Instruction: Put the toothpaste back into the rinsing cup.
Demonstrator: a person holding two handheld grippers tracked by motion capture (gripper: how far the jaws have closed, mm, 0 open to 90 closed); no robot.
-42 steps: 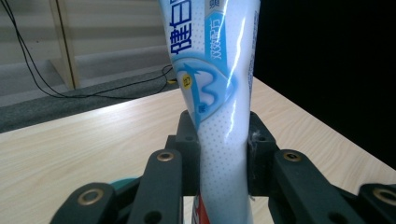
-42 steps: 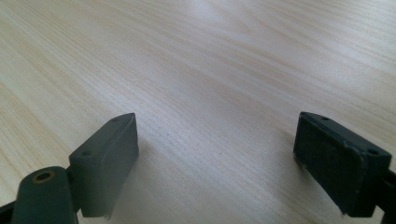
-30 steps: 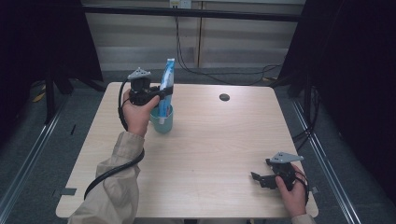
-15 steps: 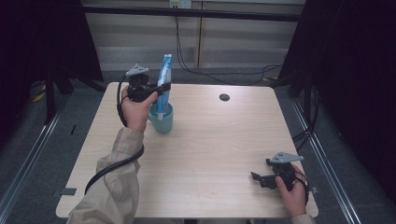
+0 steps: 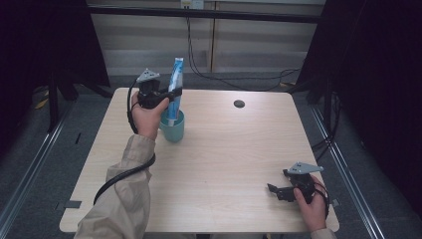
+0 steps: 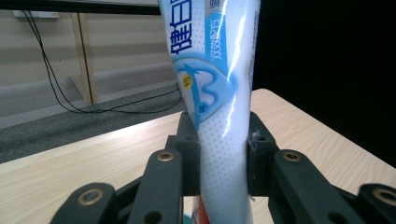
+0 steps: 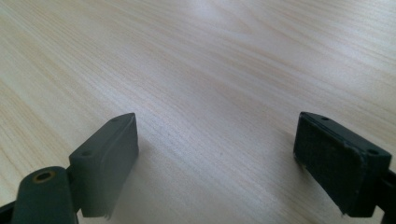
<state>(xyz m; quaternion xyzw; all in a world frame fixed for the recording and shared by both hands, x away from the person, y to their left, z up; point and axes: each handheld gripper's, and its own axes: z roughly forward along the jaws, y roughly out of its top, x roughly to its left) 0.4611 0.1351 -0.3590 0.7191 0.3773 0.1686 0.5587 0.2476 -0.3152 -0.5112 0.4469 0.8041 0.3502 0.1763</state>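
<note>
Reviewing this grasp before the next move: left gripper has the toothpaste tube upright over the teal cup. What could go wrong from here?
1. The left gripper pinches the soft toothpaste tube hard; the tube could crease or squeeze paste out.
2. The tube's lower end sits in the teal cup, which looks light; a sideways pull could tip it.
3. The right gripper rests open on the table, far away, so nothing steadies the cup.

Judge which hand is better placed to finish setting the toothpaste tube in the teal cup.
Left. The left tool grips the toothpaste tube upright, its lower end in the teal cup. The right tool rests open at the table's near right corner.
</note>
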